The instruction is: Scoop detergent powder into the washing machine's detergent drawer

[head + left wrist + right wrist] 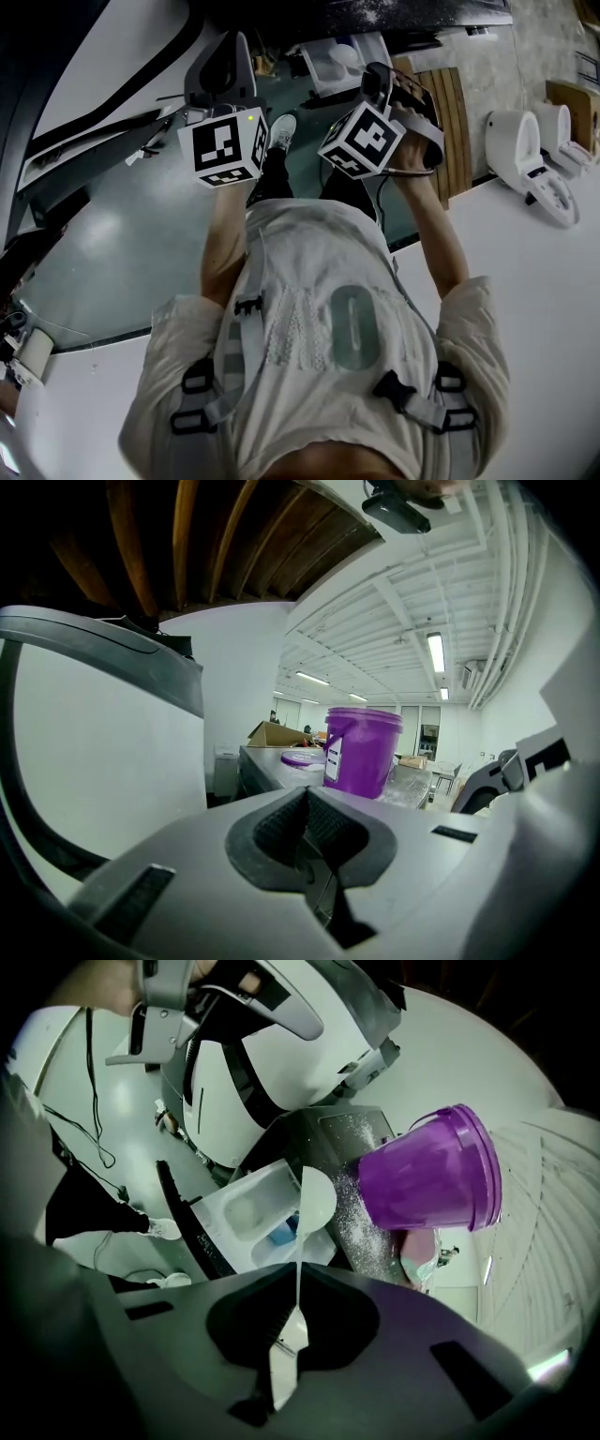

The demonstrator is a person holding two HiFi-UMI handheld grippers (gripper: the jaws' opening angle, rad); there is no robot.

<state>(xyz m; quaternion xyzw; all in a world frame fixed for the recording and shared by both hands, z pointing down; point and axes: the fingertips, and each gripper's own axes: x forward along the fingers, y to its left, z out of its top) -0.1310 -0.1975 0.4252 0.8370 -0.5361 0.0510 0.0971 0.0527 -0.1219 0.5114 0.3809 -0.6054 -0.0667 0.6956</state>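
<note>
In the right gripper view my right gripper is shut on the thin handle of a white scoop. The scoop's bowl hangs just above the open white detergent drawer, which juts from the washing machine. A purple detergent bucket stands on the machine's dark top, with spilled powder around its base. My left gripper is shut on nothing and points at the same purple bucket, whose lid lies beside it. In the head view both marker cubes, left and right, sit before the drawer.
A white washing machine with a dark door ring stands beyond the drawer. White fixtures and a wooden slatted panel are at the right. The person's shoe is on the green floor. A cardboard box sits far back.
</note>
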